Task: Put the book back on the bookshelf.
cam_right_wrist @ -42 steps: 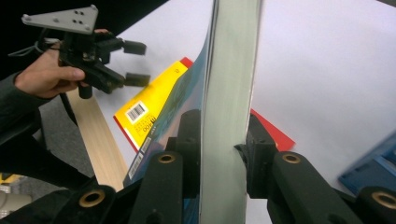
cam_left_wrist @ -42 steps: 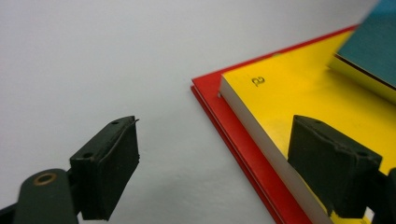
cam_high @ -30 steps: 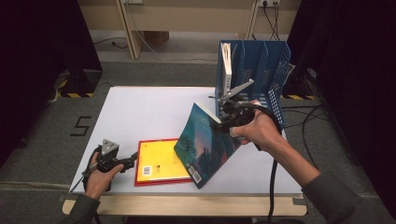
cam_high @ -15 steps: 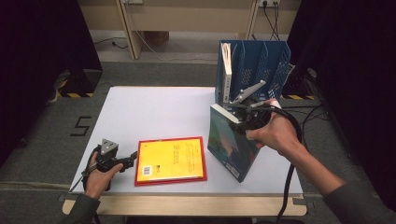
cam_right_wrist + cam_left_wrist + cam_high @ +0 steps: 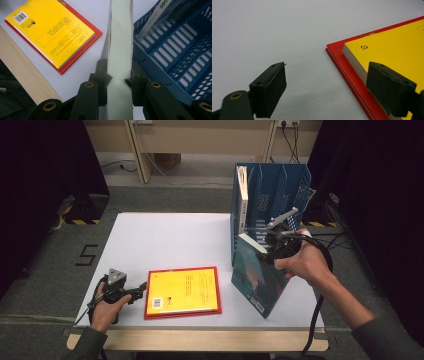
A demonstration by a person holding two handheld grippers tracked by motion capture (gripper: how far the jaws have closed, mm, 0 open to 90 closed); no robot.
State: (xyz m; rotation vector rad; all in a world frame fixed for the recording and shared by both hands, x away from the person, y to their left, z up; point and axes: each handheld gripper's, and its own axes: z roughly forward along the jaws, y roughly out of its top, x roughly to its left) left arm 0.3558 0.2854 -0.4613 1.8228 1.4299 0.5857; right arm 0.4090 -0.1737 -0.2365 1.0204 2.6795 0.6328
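Beside the blue file rack (image 5: 272, 195) on the desk (image 5: 165, 240), my right tongs (image 5: 270, 251) clamp the teal book (image 5: 252, 280) upright on its edge. My left tongs (image 5: 142, 290) rest open at the yellow book (image 5: 185, 287), on a red one (image 5: 352, 72).
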